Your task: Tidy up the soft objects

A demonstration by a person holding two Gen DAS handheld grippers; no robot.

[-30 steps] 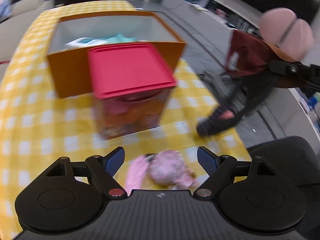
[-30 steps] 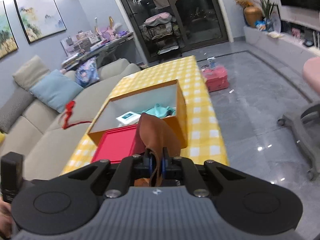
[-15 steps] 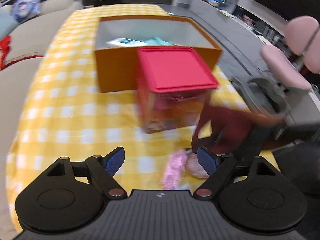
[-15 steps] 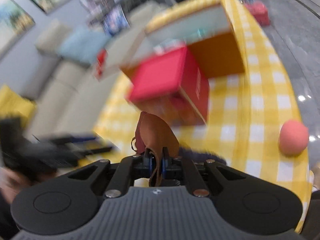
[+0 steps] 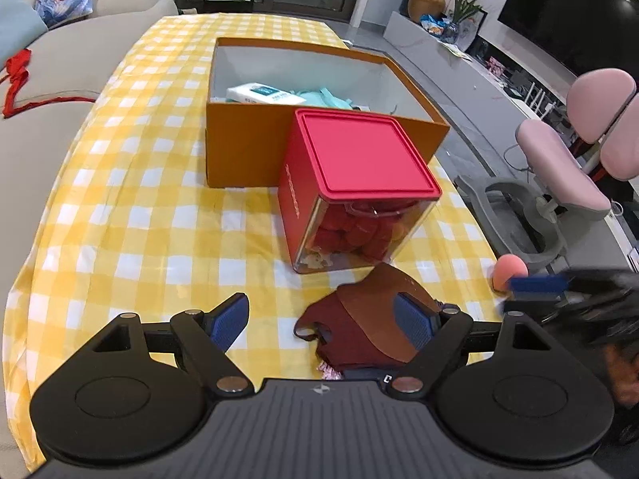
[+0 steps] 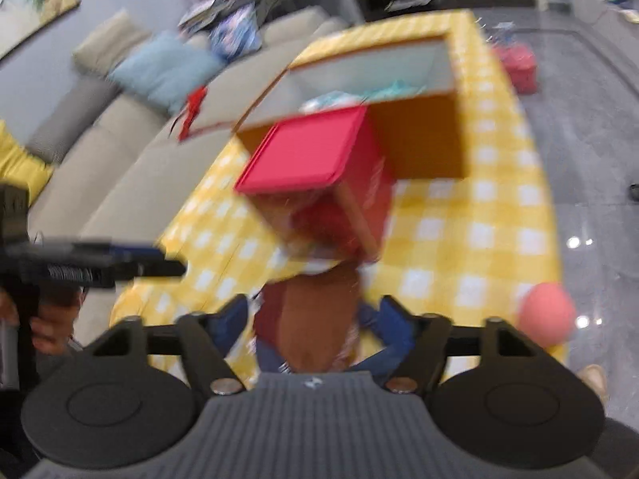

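Your left gripper (image 5: 321, 321) and right gripper (image 6: 309, 319), both spread empty; brown cloth (image 5: 359, 327) loose on tablecloth (image 5: 139, 223) before red-lidded container (image 5: 359, 195), orange box (image 5: 247, 151) awaiting it, judged unfinished.

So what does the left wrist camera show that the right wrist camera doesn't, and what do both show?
Only the left wrist view shows the pink chair, the TV and the wipes pack clearly. Only the right wrist view shows the blue cushion and wall paintings. Both show the orange box, the red-lidded container, the brown cloth and the pink ball.
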